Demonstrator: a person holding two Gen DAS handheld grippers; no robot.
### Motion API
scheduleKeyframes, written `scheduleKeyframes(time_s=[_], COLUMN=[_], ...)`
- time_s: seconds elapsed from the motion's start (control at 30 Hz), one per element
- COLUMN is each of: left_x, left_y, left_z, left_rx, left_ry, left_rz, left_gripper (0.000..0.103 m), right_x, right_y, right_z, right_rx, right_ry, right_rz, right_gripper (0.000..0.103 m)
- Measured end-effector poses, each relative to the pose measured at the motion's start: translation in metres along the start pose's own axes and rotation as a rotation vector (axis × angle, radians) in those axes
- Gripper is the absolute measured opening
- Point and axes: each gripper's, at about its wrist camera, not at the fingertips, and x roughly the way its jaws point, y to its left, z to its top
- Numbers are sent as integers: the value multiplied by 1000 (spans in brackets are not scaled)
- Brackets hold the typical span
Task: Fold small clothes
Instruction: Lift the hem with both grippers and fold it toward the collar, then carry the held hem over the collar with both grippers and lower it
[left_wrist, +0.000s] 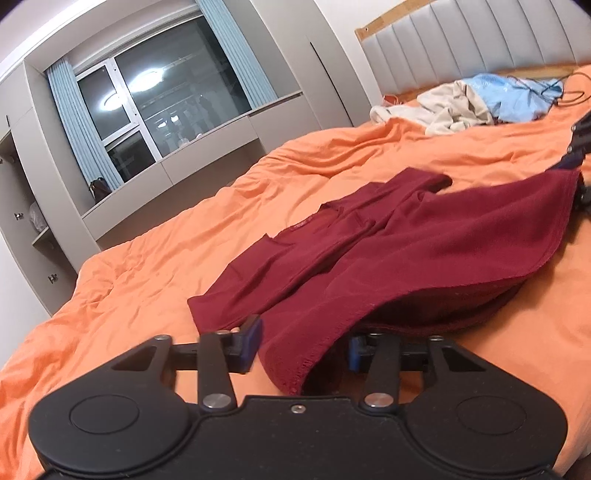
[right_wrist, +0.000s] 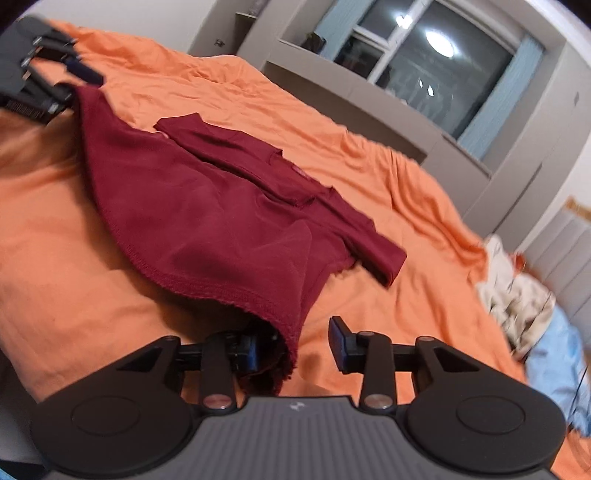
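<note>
A dark red shirt (left_wrist: 406, 236) lies on the orange bedcover (left_wrist: 155, 258), its neck end flat and far out ahead of both grippers, its hem lifted off the bed towards them. The left gripper (left_wrist: 304, 349) has one hem corner hanging between its jaws; they stand partly apart, and I cannot tell whether the pads bite. At the right gripper (right_wrist: 295, 347) the other corner drapes over the left-hand finger only, with clear bedcover showing in the gap, so those jaws are open. This looks like the bottom-to-top fold. Next, both need a firm pinch before carrying the hem forward to the collar.
</note>
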Motion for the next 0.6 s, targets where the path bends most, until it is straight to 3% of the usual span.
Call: scheduleKeyframes(time_s=[0.03, 0.13, 0.33, 0.6], left_x=[-1, -5, -6, -18], left_y=[1, 0, -5, 22], left_z=[0, 0, 6, 13], left_rx=[-4, 18, 72, -97], left_ry=[-6, -15, 3, -1], left_rz=[-11, -53, -79, -39], left_gripper=[32, 15, 6, 4], right_x=[-1, -10, -19, -37], right_y=[2, 4, -8, -25], right_z=[-1, -2, 5, 17], right_rx=[-17, -17, 64, 158], right_ry=[-13, -53, -91, -184], right_rz=[-2, 0, -36, -93], right_gripper=[14, 7, 6, 5])
